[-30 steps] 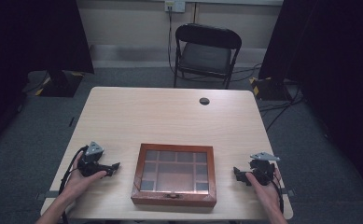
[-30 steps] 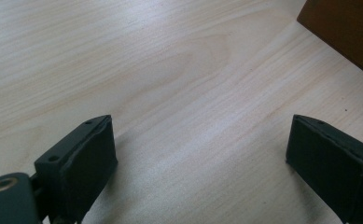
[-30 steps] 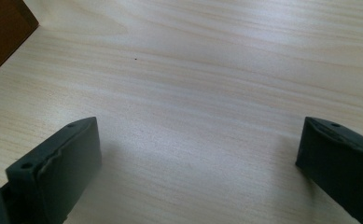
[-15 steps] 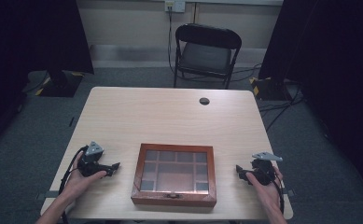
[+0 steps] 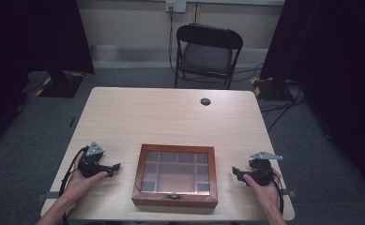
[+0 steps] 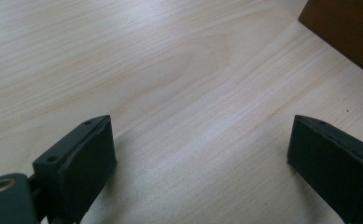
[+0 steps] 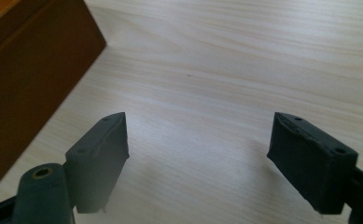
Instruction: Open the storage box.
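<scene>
High view: the wooden box [image 5: 175,175] with its glass lid lies at the table's [image 5: 171,117] near edge, as a second ago, between the left gripper [image 5: 116,166] and right gripper [image 5: 234,170], touching neither. The right gripper's jaws have just been closing a little yet gape over bare tabletop, holding nothing. The left gripper, unmoved, stands wide and empty.
</scene>
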`<state>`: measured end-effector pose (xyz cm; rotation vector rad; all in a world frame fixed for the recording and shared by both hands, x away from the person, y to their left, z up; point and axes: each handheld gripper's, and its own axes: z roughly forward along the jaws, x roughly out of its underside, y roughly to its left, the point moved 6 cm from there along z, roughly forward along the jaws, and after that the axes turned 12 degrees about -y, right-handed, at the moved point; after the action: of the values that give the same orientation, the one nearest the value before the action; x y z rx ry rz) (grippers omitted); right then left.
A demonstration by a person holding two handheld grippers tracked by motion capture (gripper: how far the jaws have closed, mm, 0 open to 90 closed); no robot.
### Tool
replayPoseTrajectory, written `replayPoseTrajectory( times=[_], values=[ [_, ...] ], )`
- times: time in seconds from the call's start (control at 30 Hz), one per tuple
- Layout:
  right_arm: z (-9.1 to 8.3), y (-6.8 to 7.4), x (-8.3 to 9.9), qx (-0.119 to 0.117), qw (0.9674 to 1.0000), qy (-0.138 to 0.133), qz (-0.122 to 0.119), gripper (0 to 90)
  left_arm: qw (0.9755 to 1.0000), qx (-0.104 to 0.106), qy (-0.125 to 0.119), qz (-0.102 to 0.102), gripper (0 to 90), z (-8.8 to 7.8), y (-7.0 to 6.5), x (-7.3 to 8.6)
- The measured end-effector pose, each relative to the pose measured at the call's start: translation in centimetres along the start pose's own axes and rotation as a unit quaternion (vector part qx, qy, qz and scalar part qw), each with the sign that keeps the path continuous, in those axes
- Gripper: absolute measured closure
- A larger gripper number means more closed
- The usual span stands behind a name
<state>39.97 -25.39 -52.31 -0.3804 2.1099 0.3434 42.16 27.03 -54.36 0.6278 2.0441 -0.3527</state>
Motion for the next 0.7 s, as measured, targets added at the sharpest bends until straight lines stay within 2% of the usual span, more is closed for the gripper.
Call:
replayPoseTrajectory(
  times=[0.17,0.3,0.37,0.4,0.5,0.63,0.7],
  values=[
    [-0.4,0.7,-0.5,-0.02,0.9997,-0.01,0.003,24.4,1.0,0.0,0.001,0.001,6.6,0.0,0.0,0.0],
    [-0.9,1.3,-1.3,-0.034,0.9993,-0.018,-0.006,29.1,1.0,0.0,0.001,0.001,6.6,0.0,0.0,0.0],
    [-1.4,1.7,-1.8,-0.043,0.9987,-0.028,-0.005,32.2,1.0,0.0,0.001,0.001,6.6,0.0,0.0,0.0],
    [-1.7,2.1,-2.2,-0.055,0.9979,-0.035,-0.003,34.8,1.0,0.0,0.001,0.001,6.6,0.0,0.0,0.0],
    [-1.8,2.5,-2.4,-0.068,0.9971,-0.035,-0.006,37.0,1.0,0.0,0.001,0.001,6.6,0.0,0.0,0.0],
    [-1.9,3.9,-2.4,-0.089,0.9952,-0.03,-0.024,42.6,1.0,0.0,0.001,0.001,6.6,0.0,0.0,0.0],
    [-2.2,4.5,-2.9,-0.1,0.9938,-0.038,-0.028,44.9,1.0,0.0,0.001,0.001,6.6,0.0,0.0,0.0]
  ],
)
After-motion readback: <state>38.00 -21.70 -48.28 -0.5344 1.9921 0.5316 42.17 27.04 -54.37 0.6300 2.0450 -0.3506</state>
